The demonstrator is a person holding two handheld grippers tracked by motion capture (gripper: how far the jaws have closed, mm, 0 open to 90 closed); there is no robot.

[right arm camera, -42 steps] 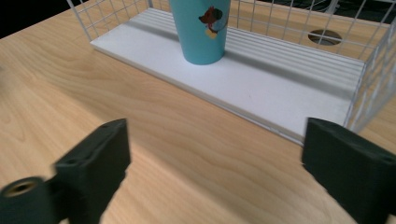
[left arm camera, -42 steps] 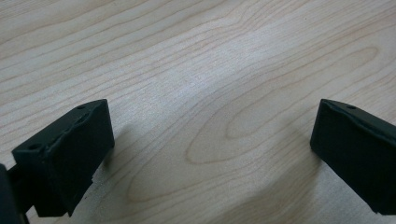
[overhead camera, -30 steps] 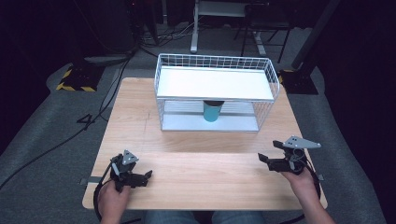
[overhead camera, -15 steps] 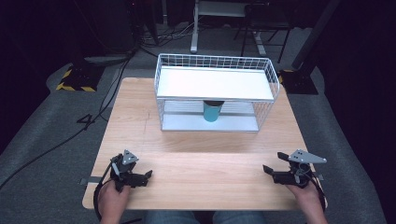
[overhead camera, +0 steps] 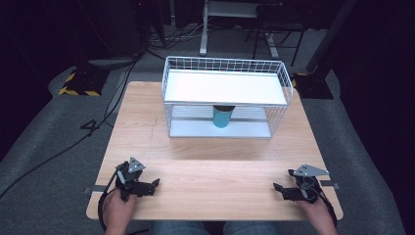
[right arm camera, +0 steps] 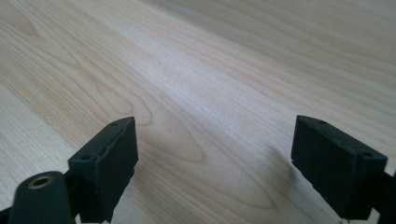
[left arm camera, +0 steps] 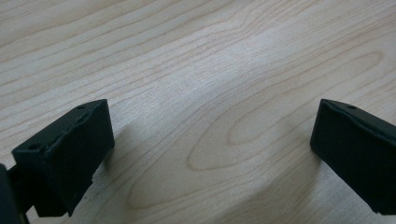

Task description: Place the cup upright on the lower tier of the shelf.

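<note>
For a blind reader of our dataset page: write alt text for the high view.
A white wire rack stands at the far side of a wooden table, with a teal cup on its lower level under the white shelf. Near the front edge, a person's hands hold the left gripper and right gripper, both empty with jaws open.

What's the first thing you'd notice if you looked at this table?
A white wire rack stands at the far middle of the wooden table, with a teal cup tucked under its white shelf. Near the front edge, a left gripper and a right gripper rest, both open.
</note>
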